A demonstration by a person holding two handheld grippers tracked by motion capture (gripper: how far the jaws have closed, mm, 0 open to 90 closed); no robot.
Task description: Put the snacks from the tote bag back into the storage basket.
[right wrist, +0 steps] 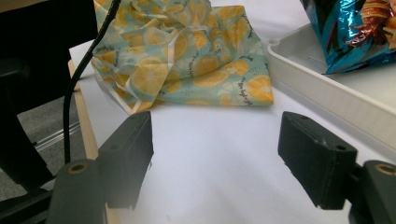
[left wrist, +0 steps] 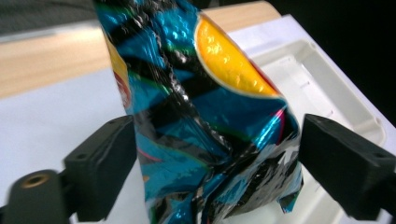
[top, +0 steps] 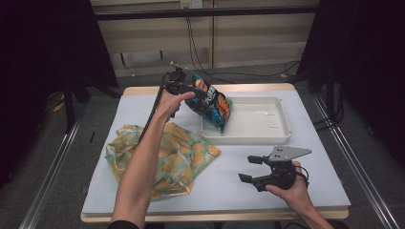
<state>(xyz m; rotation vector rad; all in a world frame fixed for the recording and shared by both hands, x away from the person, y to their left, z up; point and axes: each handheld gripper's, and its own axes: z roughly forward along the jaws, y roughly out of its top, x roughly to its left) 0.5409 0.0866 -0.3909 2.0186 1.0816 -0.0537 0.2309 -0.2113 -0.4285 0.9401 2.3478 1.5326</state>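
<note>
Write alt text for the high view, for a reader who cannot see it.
A person's left tongs reach to the top of a blue snack bag that leans in a white tray, jaws apart. A lemon-print cloth bag lies crumpled at the left of the white table; the right tongs rest open near the front.

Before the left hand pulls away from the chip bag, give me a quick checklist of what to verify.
1. Left gripper jaws spread, pads off the chip bag: ok, small gaps show on both sides.
2. Bag's lower end inside the white tray: ok.
3. Bag settled flat: not ok, it leans with its top over the tray's left rim.
4. Right gripper open, holding nothing, resting apart from the tray: ok.
5. Lemon-print cloth off the tray: ok.
6. Bag stays put once released: cannot tell.
</note>
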